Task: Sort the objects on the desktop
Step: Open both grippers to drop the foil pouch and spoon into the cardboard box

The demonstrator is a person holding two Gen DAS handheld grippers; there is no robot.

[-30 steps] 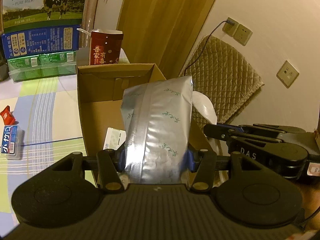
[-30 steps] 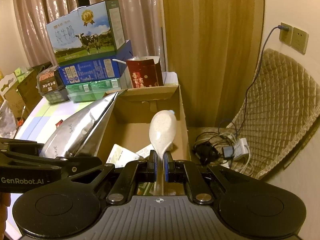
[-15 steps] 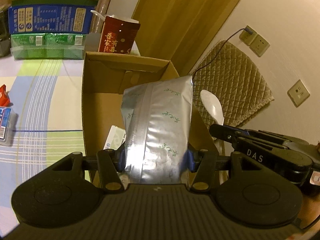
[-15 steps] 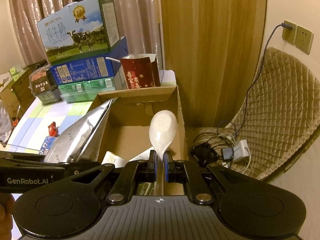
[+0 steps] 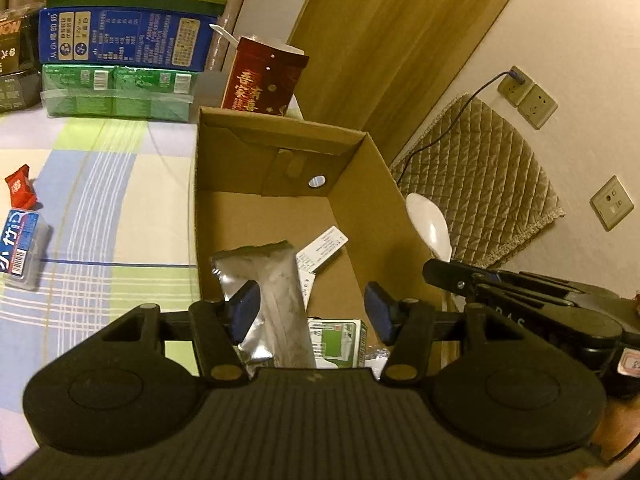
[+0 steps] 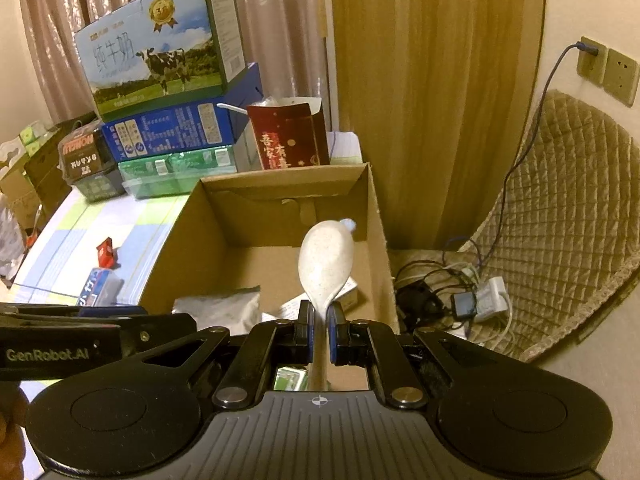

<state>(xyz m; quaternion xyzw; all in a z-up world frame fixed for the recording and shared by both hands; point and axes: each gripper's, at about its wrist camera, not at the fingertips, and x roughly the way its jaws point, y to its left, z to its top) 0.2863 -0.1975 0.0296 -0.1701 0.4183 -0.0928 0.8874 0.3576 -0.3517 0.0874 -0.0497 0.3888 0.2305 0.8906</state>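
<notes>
**Foil pouch in the box, spoon held above it**

Silver foil pouch (image 5: 272, 304) lies inside the cardboard box (image 5: 372, 184) at its near edge, between the spread fingers of the left gripper (image 5: 312, 308), its lower end hidden. Right gripper (image 6: 319, 326) pinches a speckled spoon (image 6: 326, 260) over the box; the handle's end is out of sight.

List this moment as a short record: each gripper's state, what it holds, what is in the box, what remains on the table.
left gripper: jaws open, holding nothing, over the box
right gripper: jaws shut on the white spoon
cardboard box: open; holds the silver pouch, a green-and-white carton, a printed paper slip
tablecloth: red candy wrapper, blue packet
</notes>
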